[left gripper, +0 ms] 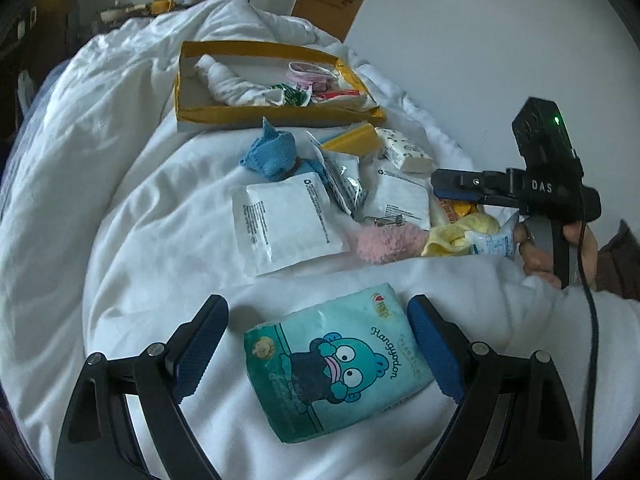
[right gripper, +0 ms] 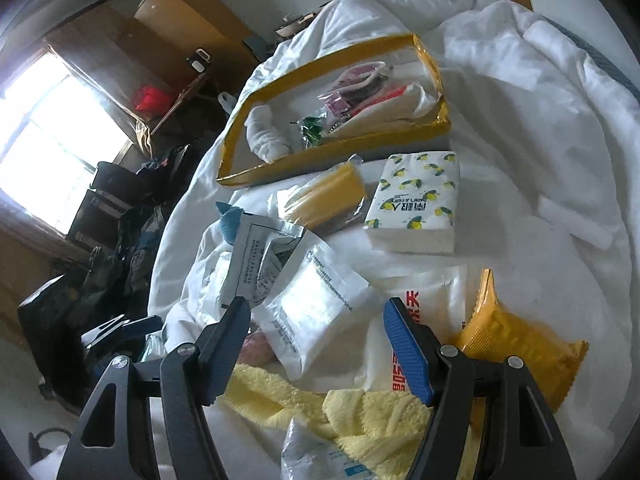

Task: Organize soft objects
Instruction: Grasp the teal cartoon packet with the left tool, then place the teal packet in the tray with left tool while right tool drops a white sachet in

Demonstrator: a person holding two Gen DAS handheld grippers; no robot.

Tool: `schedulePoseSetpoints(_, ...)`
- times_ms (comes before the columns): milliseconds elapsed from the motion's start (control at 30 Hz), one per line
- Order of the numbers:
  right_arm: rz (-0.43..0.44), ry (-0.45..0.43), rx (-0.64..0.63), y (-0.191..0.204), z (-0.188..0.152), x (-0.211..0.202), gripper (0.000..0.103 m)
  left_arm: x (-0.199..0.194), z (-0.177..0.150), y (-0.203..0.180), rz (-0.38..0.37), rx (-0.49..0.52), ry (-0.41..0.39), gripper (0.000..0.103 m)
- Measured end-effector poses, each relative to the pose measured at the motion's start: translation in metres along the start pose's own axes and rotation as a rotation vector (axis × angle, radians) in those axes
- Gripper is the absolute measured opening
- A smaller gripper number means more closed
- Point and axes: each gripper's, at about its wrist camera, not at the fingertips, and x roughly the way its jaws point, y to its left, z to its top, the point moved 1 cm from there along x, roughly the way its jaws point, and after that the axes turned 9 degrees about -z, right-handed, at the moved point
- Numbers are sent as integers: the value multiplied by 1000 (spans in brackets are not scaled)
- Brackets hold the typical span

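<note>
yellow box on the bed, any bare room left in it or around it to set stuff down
The yellow box is bare at its near left corner, beside the rolled white cloth; its right half is crowded. The duvet left of the blue sock lies free. Packets crowd the box's front.

Two wrist cameras, both looking down over my fingers at the bed.

Left sits close above the teal tissue pack (left gripper: 340, 360); right, close over the yellow towel (right gripper: 360, 412); both see the yellow-rimmed box (left gripper: 276, 114) (right gripper: 340, 148).

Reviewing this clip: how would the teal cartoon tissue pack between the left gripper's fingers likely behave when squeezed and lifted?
The teal tissue pack looks puffy, so it will probably squash. Its glossy film may slip. It should not roll on the rumpled white duvet.
</note>
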Motion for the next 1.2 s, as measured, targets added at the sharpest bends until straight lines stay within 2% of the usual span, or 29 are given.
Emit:
schedulePoseSetpoints(100,-4,-4,-4,2,3,4,74,2,-1,-5,27,20,-4,87)
schedulePoseSetpoints(167,-15,-7,-27,7,3,5,74,3,-2,-6,27,33,-2,79)
schedulePoseSetpoints(300,-56,-16,-64,12,10,13,74,4,-4,-8,34,45,-3,77)
schedulePoseSetpoints(367,-59,33,-96,13,16,25,74,4,-5,-8,38,43,-8,76)
schedulePoseSetpoints(500,-41,87,-175,22,22,36,75,0,-2,-2,17,25,-22,75)
schedulePoseSetpoints(633,12,104,-148,18,32,38,76,1,-2,-1,5,23,-19,75)
schedulePoseSetpoints(733,21,168,-217,18,28,52,77,2,-2,0,3,26,-14,75)
schedulePoseSetpoints(833,58,162,-215,13,28,53,77,2,0,1,0,24,-17,75)
schedulePoseSetpoints(900,47,133,-221,13,23,50,76,2,-1,2,-1,26,-16,75)
schedulePoseSetpoints(967,-17,91,-279,20,15,46,61,3,-1,2,-1,27,-15,75)
schedulePoseSetpoints(1033,-49,67,-291,21,9,43,40,2,0,3,-6,26,-14,75)
schedulePoseSetpoints(1200,-28,16,-285,8,7,21,22,-4,3,3,-17,23,-31,75)
